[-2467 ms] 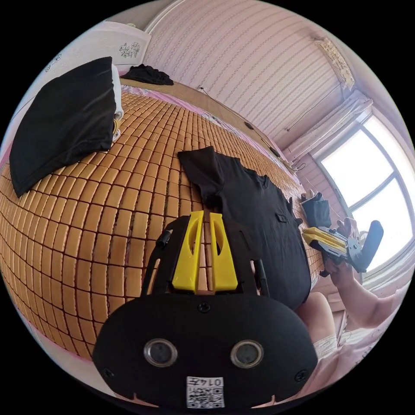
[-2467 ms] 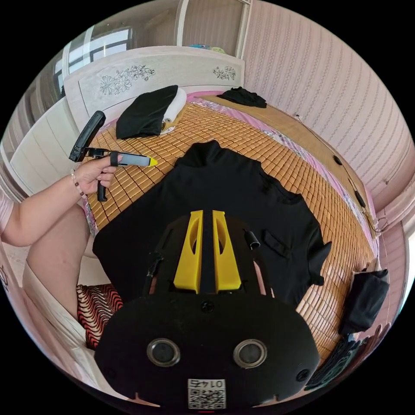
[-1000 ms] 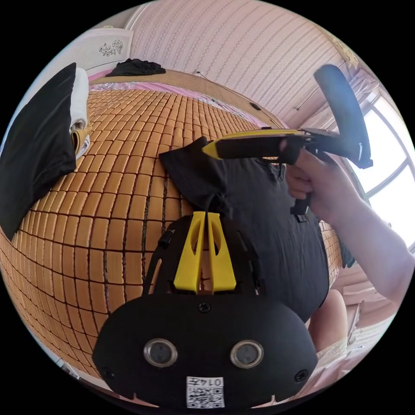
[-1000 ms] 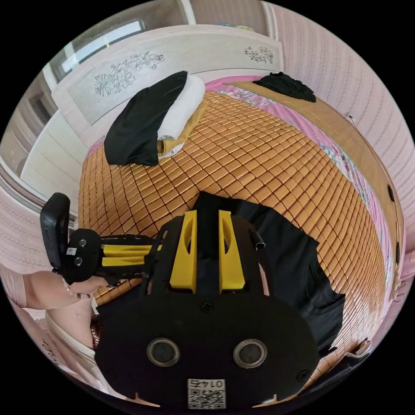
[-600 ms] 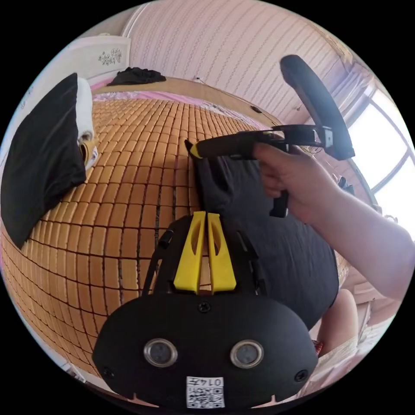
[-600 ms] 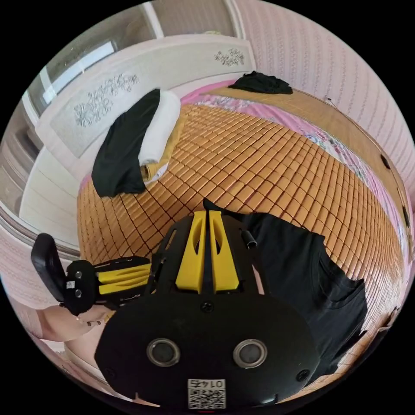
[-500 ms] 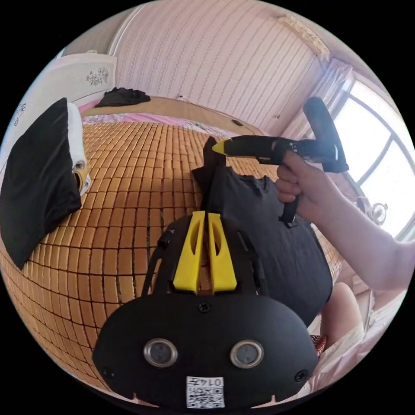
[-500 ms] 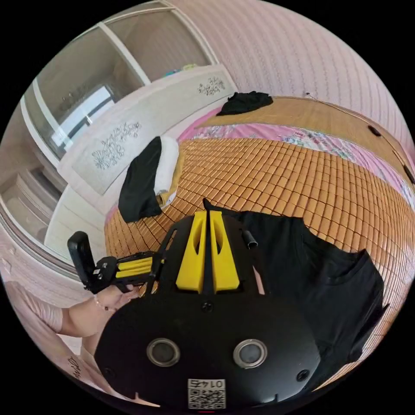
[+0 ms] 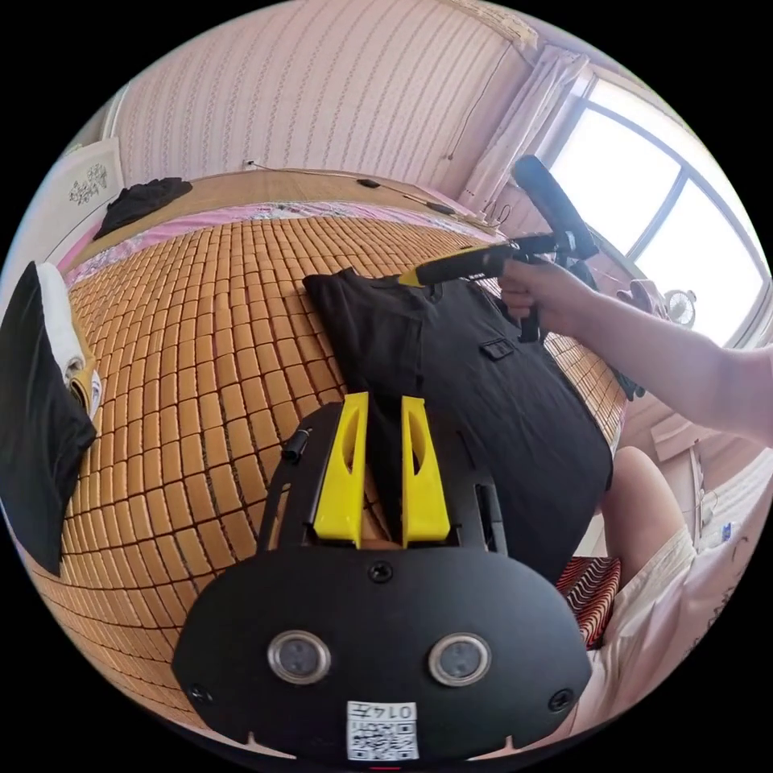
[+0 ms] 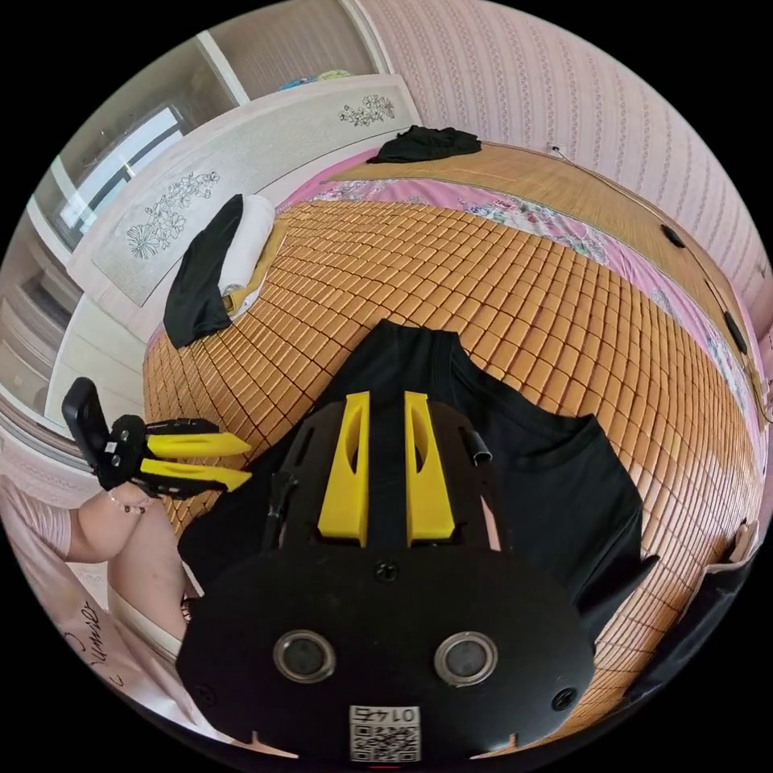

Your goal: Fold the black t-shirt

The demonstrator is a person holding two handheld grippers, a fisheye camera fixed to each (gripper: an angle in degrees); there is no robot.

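The black t-shirt (image 10: 555, 475) is being spread at frame centre on the bed mat (image 10: 515, 298), one side folded over; both the left gripper (image 9: 379, 463) and right gripper (image 10: 385, 467) are being held above it, jaws narrowly parted, gripping nothing.

Your black t-shirt (image 9: 475, 378) reads as matt, soft knit cloth, lightly creased, no sheen. It lies on a bamboo tile mat (image 9: 201, 338): small orange-brown blocks, smooth and faintly glossy under window light. Your left gripper (image 9: 380, 411) and right gripper (image 10: 386, 407) have yellow plastic jaws, smooth with a satin finish, on matt black plastic bodies. The stack of folded clothes (image 10: 217, 266) looks like matt cloth. The wall (image 9: 322, 97) carries striped, dull-finished wallpaper.
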